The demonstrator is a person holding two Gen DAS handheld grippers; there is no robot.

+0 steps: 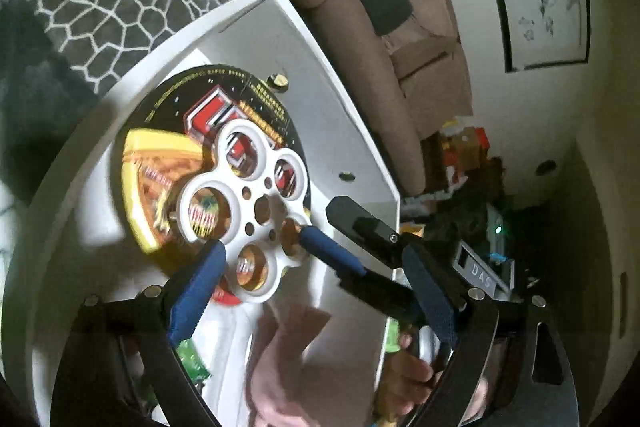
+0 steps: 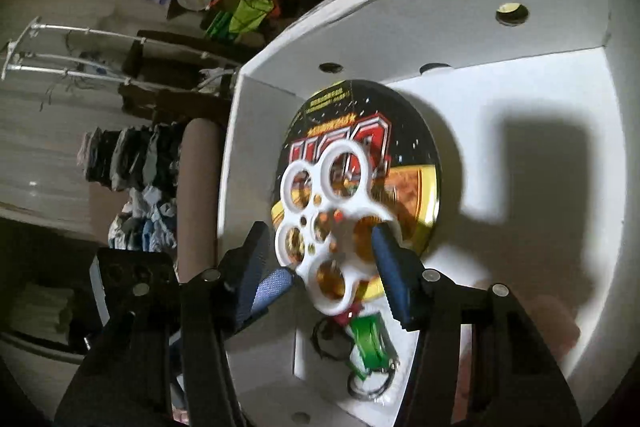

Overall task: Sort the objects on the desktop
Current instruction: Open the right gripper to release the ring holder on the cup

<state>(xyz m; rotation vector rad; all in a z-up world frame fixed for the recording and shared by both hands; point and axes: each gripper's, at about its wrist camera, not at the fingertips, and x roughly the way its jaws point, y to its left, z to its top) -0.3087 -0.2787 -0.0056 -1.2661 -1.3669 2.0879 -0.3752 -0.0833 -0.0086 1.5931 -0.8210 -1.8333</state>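
The white plastic disc with round holes [image 2: 334, 227] hangs over the round black printed lid [image 2: 400, 131], which lies on the floor of the white cardboard box [image 2: 520, 163]. The right tongs [image 2: 334, 267] are shut on the disc, one pad at each edge. The left tongs [image 1: 260, 243] stand wide open beside the same disc (they hold nothing, I think). The step seems to be placing the disc in the box. Next, the right tongs should lower it near the lid and open.
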